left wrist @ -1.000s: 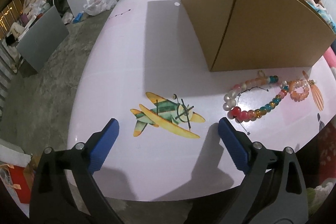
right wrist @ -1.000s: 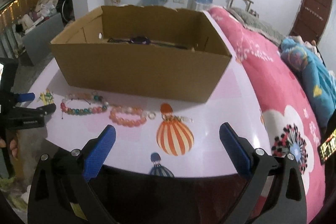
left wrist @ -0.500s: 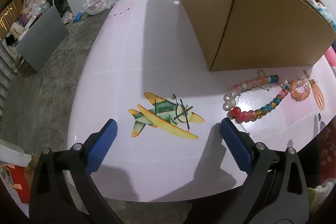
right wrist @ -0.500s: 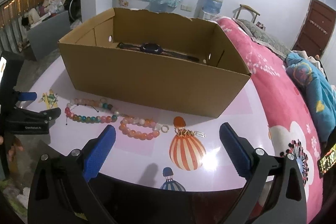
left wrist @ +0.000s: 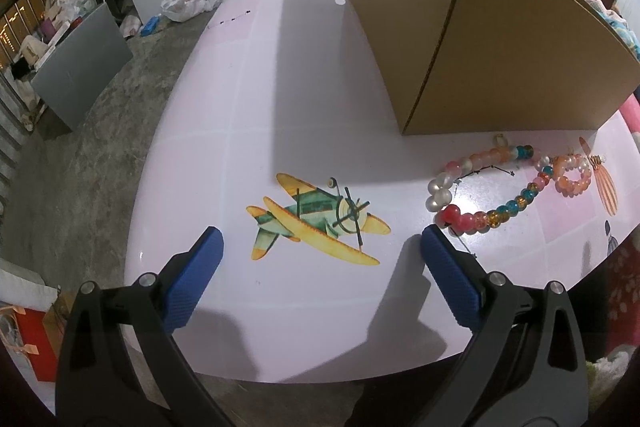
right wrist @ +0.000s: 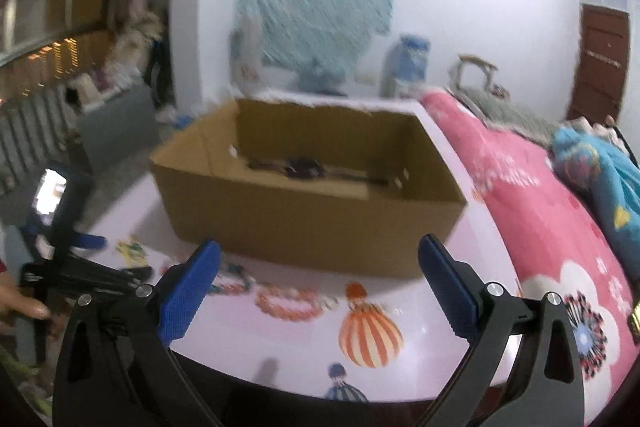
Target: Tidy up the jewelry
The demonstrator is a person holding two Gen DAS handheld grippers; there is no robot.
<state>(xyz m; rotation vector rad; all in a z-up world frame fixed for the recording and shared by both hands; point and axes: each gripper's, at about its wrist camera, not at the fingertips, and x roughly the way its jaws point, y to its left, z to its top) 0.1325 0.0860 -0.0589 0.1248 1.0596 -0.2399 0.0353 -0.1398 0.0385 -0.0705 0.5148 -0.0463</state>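
A multicoloured bead necklace lies in a loop on the pink table, just beyond my open left gripper's right fingertip. An orange bead bracelet rests to its right, showing blurred in the right wrist view as the orange bracelet. The open cardboard box stands behind both; a dark piece of jewelry lies inside it. My right gripper hangs open and empty above the table's near edge, in front of the box.
A pink flowered blanket covers the bed to the right of the table. The left gripper's body and a hand show at the left of the right wrist view. A grey board and clutter stand on the concrete floor at left.
The right gripper has risen and tilted upward, so the box sits lower and smaller in its blurred view. The left gripper has edged slightly toward the necklace. Both stay open.
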